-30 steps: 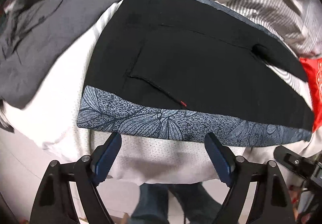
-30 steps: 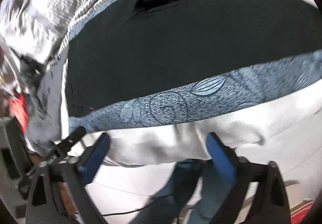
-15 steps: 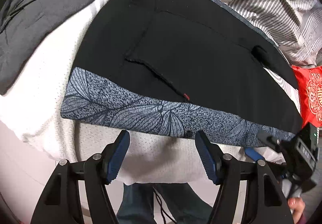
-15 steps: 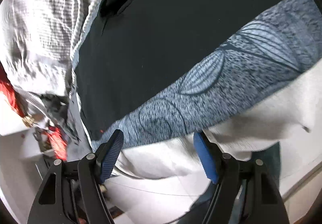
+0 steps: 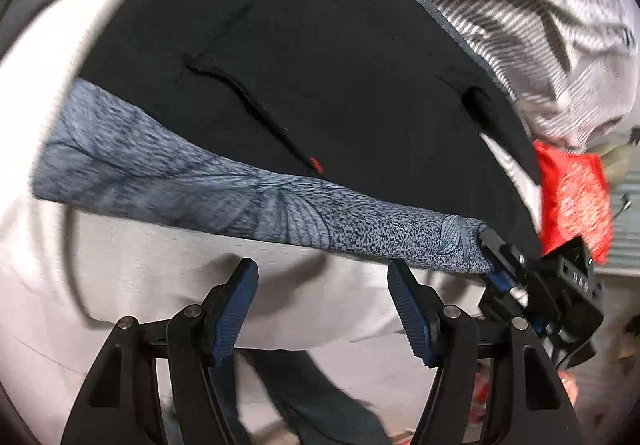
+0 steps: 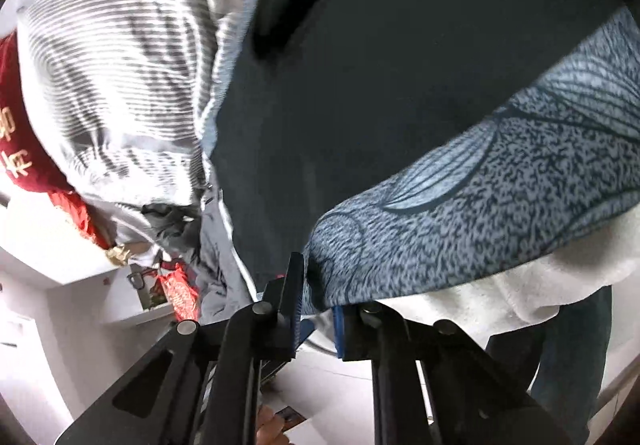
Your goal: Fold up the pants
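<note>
- Since the black pants (image 5: 320,57) lie spread flat on the white bed cover (image 5: 132,257), their near edge is the only easy grab line; the blue-grey leaf-print band (image 5: 248,201) along that edge sits just ahead of both grippers.
- Right gripper (image 6: 318,319): pads drawn in on the corner of the leaf-print band, fabric bunched between them. Looks pinched there so the corner can be carried over as one fold point; the hold is right at the fabric edge, so it could slip.
- Left gripper (image 5: 322,311): jaws apart, nothing between them, tips just short of the band with bare bed cover between. Judged: lining up for a matching pinch further along the same edge, so both ends lift together.
- Right gripper also shows at the far right of the left wrist view, on the band's end.
- Pocket slit with red tag (image 5: 316,164) lies just beyond the band, ahead of the left tips; avoid snagging it.
- Striped bedding (image 5: 532,17) is bunched beyond the pants, red cushion (image 5: 576,197) off to the right; both outside the fold path.
- Fold itself not yet started, by the look of it.
</note>
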### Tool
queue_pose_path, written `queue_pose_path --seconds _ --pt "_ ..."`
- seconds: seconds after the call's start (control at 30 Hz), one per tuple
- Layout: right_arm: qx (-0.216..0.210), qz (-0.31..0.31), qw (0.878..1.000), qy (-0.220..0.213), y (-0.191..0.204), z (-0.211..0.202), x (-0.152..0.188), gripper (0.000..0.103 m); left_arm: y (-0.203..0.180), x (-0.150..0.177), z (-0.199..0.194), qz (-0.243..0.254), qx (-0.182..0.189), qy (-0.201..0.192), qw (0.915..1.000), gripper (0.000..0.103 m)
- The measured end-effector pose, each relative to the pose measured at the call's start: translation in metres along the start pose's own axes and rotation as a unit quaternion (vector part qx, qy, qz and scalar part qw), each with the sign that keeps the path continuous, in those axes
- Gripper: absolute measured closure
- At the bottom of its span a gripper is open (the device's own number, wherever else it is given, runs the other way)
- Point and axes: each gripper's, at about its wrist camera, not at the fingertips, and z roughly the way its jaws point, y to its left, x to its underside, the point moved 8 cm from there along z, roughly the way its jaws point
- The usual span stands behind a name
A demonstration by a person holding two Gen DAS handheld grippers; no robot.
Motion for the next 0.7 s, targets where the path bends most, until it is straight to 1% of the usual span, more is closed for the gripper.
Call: queue_pose_path --seconds 0.1,0.2,0.3,0.37,0.43,0.5,0.53,0.57,0.63,0.7 --pt "-0.003 -0.003 1.000 0.004 0.008 -0.003 -0.001 0.089 0.001 -0.007 0.003 -0.032 0.025 0.000 0.9992 0.034" --pt "0.004 -0.005 1.000 0.008 0.009 -0.002 -0.001 0.089 0.004 -0.018 0.002 -0.059 0.040 -0.005 0.9974 0.034" --pt "0.011 -0.003 1.000 0.008 0.007 0.001 -0.001 0.089 0.010 -0.026 -0.004 -0.079 0.047 -0.012 0.9957 0.034" --pt "0.011 0.004 1.000 0.010 0.003 0.002 0.000 0.085 0.014 -0.031 -0.006 -0.091 0.052 -0.015 0.9944 0.034" --pt "0.016 0.017 1.000 0.010 -0.003 0.002 0.000 0.085 0.018 -0.032 -0.012 -0.105 0.060 -0.020 0.9925 0.034" --pt "0.015 0.031 0.999 0.010 -0.007 0.002 0.001 0.079 0.022 -0.033 -0.016 -0.107 0.061 -0.023 0.9922 0.034" --pt "0.022 0.035 0.999 0.007 -0.009 0.001 0.001 0.068 0.022 -0.034 -0.016 -0.104 0.057 -0.023 0.9926 0.034" --pt "0.031 0.038 0.999 0.001 -0.012 0.000 0.000 0.054 0.022 -0.035 -0.014 -0.103 0.053 -0.022 0.9930 0.034" --pt "0.040 0.045 0.998 -0.012 -0.015 -0.005 -0.003 0.044 0.024 -0.035 -0.012 -0.107 0.049 -0.015 0.9929 0.034" --pt "0.034 0.057 0.998 -0.019 -0.017 -0.007 -0.006 0.044 0.028 -0.036 -0.011 -0.112 0.046 -0.013 0.9926 0.034"
